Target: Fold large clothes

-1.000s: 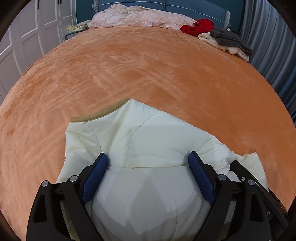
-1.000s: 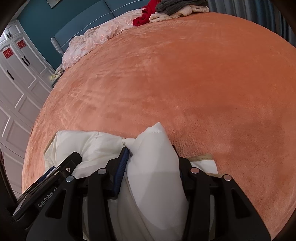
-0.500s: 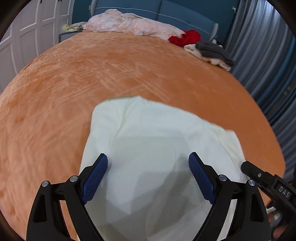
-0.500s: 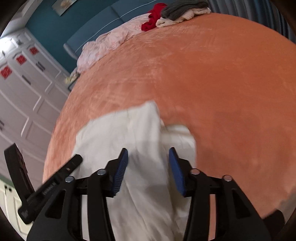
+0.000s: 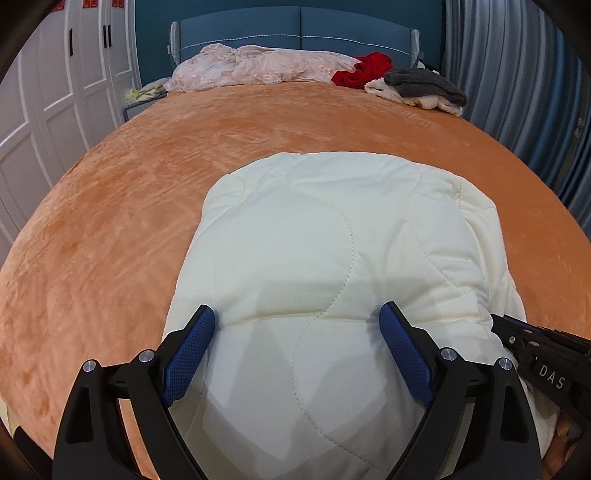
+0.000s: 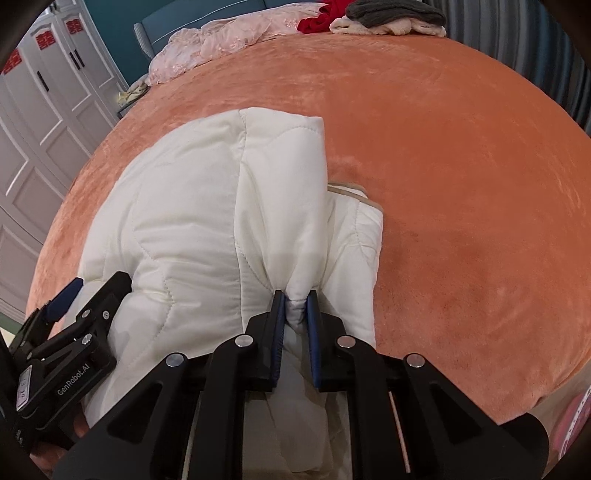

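A cream quilted jacket point(image 5: 332, 251) lies folded on the orange bedspread point(image 5: 147, 166) near the front edge. My left gripper point(image 5: 297, 325) is wide open, its blue pads either side of a puffy part of the jacket, which bulges between them. My right gripper point(image 6: 296, 306) is shut on a pinched fold of the jacket point(image 6: 207, 206) at its right side. The left gripper point(image 6: 74, 306) also shows in the right wrist view at the jacket's left edge. The right gripper's body point(image 5: 546, 365) shows in the left wrist view at the lower right.
A pink crumpled quilt point(image 5: 258, 66), a red garment point(image 5: 365, 68) and a grey and cream pile point(image 5: 421, 86) lie at the far end by the blue headboard point(image 5: 295, 33). White wardrobe doors point(image 5: 55, 92) stand on the left, grey curtains point(image 5: 517, 74) on the right.
The jacket was lifted and swung forward, and now lies flatter, spread further up the bed. My right gripper has narrowed from a wide grip onto a thin pinch. My left gripper stays open.
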Demonstrator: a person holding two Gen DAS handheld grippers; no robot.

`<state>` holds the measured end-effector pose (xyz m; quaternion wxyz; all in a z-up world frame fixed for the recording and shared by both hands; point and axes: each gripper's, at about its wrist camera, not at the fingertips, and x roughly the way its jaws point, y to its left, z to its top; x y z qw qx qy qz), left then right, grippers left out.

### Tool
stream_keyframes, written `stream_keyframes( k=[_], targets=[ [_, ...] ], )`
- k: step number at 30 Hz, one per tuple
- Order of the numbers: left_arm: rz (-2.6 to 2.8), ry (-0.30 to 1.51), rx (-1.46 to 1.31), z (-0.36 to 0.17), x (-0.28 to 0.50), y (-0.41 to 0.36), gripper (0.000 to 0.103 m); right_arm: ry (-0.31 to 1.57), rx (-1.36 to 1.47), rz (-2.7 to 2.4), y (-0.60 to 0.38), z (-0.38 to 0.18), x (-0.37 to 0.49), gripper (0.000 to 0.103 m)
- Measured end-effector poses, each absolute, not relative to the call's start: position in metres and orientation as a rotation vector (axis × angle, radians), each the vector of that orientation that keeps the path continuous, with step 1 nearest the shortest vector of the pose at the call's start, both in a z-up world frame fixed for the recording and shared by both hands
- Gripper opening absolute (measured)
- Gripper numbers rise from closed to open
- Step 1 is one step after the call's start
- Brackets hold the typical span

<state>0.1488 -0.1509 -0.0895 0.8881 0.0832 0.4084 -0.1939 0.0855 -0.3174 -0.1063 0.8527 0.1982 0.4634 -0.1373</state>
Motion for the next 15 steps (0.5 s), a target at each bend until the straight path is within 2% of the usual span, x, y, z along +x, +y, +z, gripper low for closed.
stream_keyframes(
  k=[15],
  targets=[
    [-0.374,0.830,0.199,-0.0976,0.1489,-0.1561,0.090,0.967,0.380,-0.288,-0.3199,-0.1133,0.0878,0.011]
  ],
)
